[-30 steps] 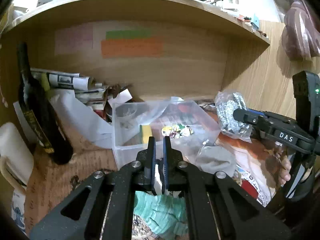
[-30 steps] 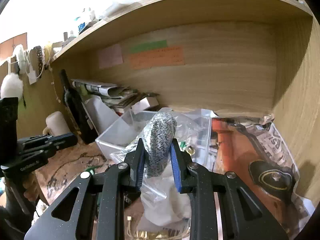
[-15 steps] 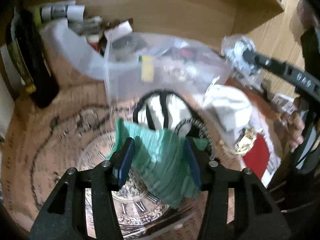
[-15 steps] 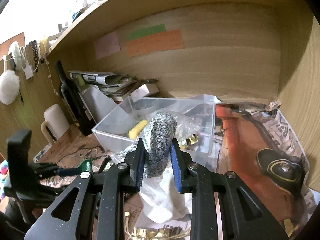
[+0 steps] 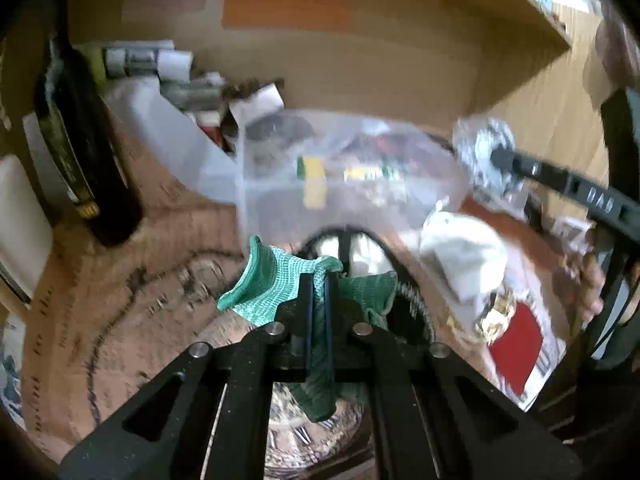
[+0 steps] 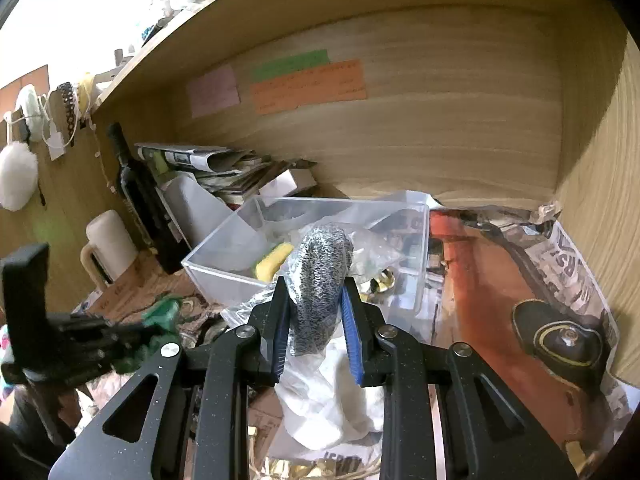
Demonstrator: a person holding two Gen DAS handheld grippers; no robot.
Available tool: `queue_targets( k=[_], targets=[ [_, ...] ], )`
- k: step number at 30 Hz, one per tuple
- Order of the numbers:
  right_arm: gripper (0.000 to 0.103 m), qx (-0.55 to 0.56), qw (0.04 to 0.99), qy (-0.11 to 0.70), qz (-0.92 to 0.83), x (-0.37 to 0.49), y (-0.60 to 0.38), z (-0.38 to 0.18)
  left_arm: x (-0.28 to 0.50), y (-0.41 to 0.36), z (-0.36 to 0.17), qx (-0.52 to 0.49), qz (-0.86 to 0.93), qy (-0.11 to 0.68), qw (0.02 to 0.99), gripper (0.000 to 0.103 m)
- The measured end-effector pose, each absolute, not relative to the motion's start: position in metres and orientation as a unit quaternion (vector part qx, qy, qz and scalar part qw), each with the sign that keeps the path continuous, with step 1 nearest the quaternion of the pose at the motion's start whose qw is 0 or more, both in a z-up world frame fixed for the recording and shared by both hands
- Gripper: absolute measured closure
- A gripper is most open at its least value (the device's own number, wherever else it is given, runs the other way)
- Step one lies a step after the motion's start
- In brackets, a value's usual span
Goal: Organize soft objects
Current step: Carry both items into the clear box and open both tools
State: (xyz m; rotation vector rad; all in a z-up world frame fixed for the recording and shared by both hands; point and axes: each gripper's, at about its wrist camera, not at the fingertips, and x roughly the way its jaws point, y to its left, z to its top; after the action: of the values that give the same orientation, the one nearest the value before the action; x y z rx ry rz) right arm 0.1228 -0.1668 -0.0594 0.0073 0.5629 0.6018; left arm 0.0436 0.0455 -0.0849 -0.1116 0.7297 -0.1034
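Observation:
My left gripper is shut on a green knitted cloth and holds it just in front of a clear plastic box. My right gripper is shut on a grey knitted item in a clear bag, held above the table to the right of the box; it shows in the left wrist view. A yellow sponge lies in the box. A white soft bundle lies on the table below the right gripper. A black-and-white item lies behind the green cloth.
A dark bottle stands at the left beside a white mug. Stacked papers lie behind the box against the wooden back wall. Printed paper covers the table. A shelf runs overhead.
My left gripper opened over the green cloth, then closed on it and lifted it. The right gripper kept hold of the bagged grey item and barely moved.

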Motion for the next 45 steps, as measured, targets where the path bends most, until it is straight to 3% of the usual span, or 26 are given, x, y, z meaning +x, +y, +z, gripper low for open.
queue_targets(
  k=[14,35,40,42,45],
  targets=[
    [0.081,-0.024,0.913,0.271,0.305,0.155,-0.144,-0.047,0.089,0.052,-0.021,-0.025,-0.039,0.261,0.964,0.1],
    [0.081,-0.122,0.854,0.395,0.316,0.234,-0.076,-0.102,0.216,0.057,-0.099,-0.026,-0.053,0.388,0.92,0.099],
    [0.077,-0.125,0.846,0.412,0.316,0.236,-0.077,-0.108,0.217,0.055,-0.101,-0.023,-0.059,0.395,0.917,0.086],
    [0.064,-0.123,0.85,0.405,0.314,0.234,-0.079,-0.104,0.214,0.056,-0.097,-0.022,-0.06,0.389,0.919,0.072],
    [0.052,-0.122,0.862,0.383,0.31,0.227,-0.083,-0.094,0.207,0.055,-0.089,-0.022,-0.06,0.375,0.925,0.063]
  ],
)
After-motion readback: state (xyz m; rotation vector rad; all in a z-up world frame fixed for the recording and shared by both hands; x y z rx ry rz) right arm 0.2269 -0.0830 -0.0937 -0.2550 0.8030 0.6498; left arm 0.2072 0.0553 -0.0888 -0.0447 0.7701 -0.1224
